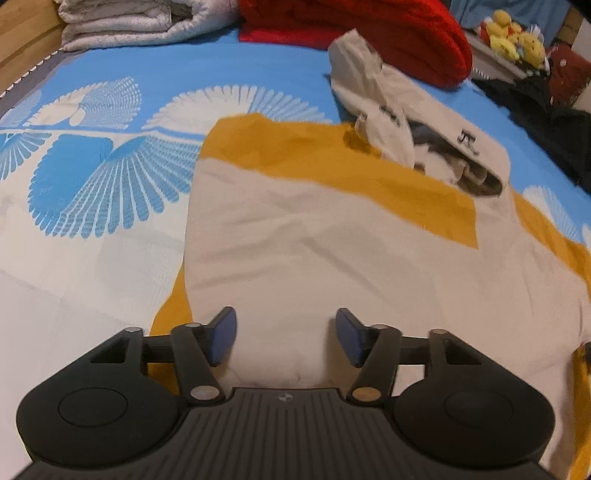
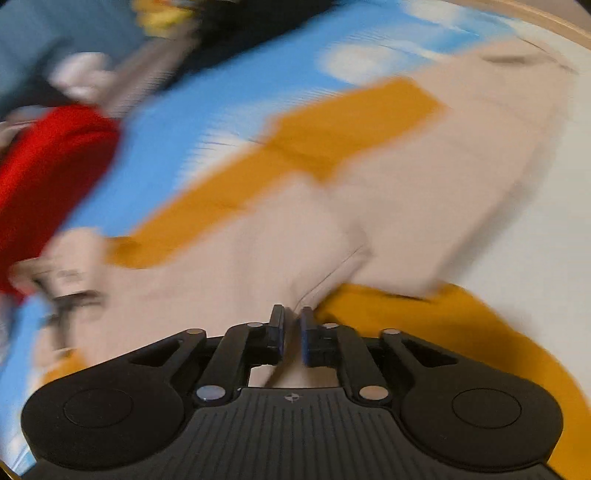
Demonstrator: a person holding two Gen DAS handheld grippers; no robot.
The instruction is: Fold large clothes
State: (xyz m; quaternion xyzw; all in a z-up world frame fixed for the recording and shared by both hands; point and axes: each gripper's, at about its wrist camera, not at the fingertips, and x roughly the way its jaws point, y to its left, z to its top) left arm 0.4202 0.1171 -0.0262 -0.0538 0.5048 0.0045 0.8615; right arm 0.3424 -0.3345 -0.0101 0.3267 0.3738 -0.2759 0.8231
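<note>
A large beige and mustard-yellow hoodie [image 1: 325, 243] lies spread on the bed, its hood [image 1: 424, 133] toward the far right. My left gripper [image 1: 286, 336] is open and empty just above the beige body near its left edge. In the right wrist view, which is motion-blurred, the hoodie [image 2: 258, 251] fills the middle. My right gripper [image 2: 292, 332] is shut on a fold of the hoodie's beige cloth, with a mustard sleeve [image 2: 461, 332] just to its right.
The bed has a blue and white feather-print sheet [image 1: 110, 166]. A folded white quilt [image 1: 140, 22] and a red blanket [image 1: 369, 33] lie at the far end. Plush toys [image 1: 513, 33] and dark clothes [image 1: 546, 122] sit at the far right.
</note>
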